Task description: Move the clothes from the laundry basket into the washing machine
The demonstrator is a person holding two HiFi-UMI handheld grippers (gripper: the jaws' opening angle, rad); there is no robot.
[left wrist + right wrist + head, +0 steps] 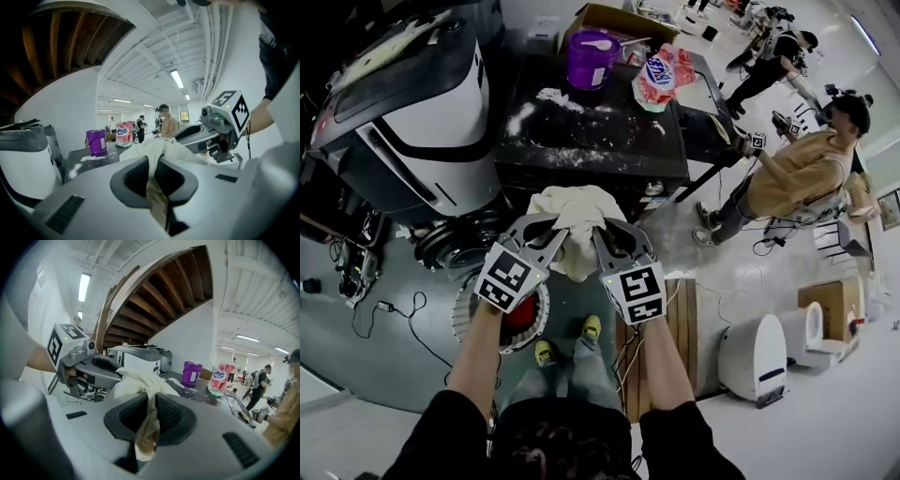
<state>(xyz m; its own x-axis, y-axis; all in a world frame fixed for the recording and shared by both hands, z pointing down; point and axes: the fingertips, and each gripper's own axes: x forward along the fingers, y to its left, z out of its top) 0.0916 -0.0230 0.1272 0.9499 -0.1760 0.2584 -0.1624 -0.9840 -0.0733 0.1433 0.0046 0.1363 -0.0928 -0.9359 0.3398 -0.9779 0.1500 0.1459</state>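
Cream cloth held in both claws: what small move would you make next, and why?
Probably swing it left toward the washing machine. Both the left claw and the right claw are shut on the cream cloth, which hangs bunched between them, clear of the laundry basket, so the lift looks done and only the carry across remains.

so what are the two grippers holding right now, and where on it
Both hold one cream cloth. The left gripper is shut on a fold at its left side, the right gripper on a fold at its right side, with the cloth bunched between them.
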